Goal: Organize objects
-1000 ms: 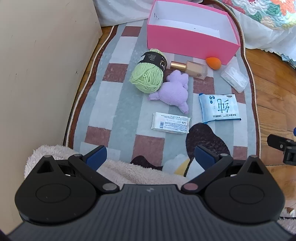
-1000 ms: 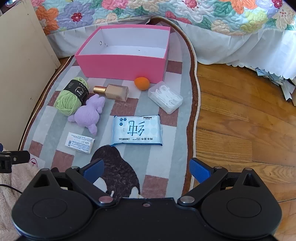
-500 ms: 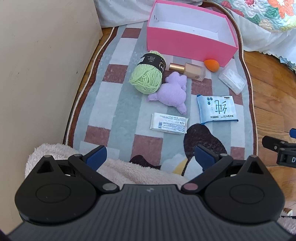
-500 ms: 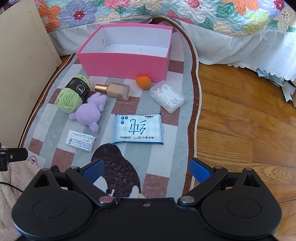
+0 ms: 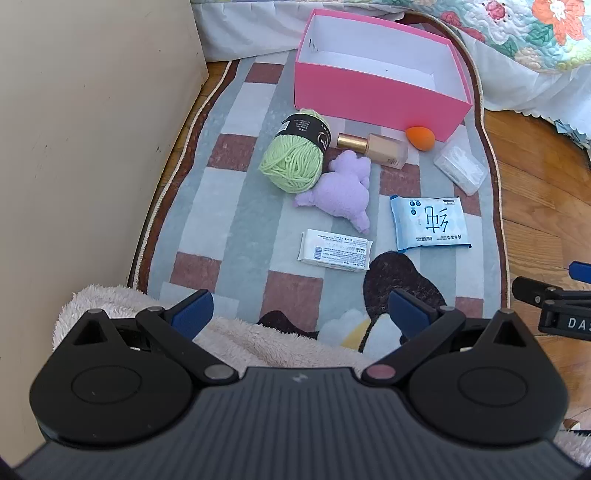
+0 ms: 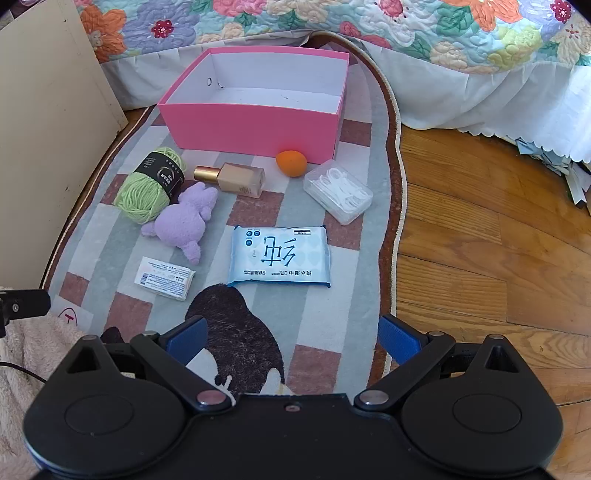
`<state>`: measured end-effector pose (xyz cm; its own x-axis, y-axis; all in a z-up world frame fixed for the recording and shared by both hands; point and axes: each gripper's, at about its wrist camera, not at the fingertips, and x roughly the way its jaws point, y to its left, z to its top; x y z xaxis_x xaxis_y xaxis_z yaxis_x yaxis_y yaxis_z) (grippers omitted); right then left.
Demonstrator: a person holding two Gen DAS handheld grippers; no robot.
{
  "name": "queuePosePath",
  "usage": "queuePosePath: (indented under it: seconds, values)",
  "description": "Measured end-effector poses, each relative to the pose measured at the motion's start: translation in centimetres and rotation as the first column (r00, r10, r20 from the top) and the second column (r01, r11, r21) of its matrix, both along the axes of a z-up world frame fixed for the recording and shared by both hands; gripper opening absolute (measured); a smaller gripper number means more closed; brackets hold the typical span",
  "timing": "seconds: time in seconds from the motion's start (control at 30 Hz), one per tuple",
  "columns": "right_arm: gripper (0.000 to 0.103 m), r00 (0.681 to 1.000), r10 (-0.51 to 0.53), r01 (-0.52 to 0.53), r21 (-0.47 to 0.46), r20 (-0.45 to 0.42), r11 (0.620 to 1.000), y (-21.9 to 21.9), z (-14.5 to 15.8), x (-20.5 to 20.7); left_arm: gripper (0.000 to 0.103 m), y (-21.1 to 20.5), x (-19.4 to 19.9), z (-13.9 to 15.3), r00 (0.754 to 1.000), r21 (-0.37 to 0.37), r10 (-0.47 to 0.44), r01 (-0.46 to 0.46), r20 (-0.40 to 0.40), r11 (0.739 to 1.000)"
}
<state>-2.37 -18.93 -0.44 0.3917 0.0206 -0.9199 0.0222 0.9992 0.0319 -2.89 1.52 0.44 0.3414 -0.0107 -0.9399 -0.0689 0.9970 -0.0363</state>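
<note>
An empty pink box stands at the far end of a striped rug. In front of it lie a green yarn ball, a foundation bottle, an orange sponge, a clear floss-pick box, a purple plush toy, a blue wipes pack and a small white packet. My left gripper and right gripper are open and empty, near the rug's front end.
A cream cabinet panel stands along the rug's left side. A bed with a floral quilt lies behind the box. Wooden floor is to the right. A fluffy beige blanket lies under my left gripper.
Both grippers have drawn back slightly and tilted, so the objects sit a little lower and farther in view. Nothing on the rug has moved.
</note>
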Motion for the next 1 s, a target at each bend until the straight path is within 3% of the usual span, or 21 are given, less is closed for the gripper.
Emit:
queuePosePath:
  seconds: [0.53,1.0]
  values:
    - [0.1,1.0,-0.001,0.001,0.0,0.0,1.0,-0.3,0.0,-0.1,0.103,-0.1,0.0,-0.2,1.0,-0.001,0.004,-0.004,-0.003,1.0]
    - [0.1,1.0,0.015,-0.016,0.037,0.024,0.999,-2.2,1.6,-0.2,0.103,0.2,-0.1,0.4,1.0,-0.07,0.021,-0.021,0.0,0.997]
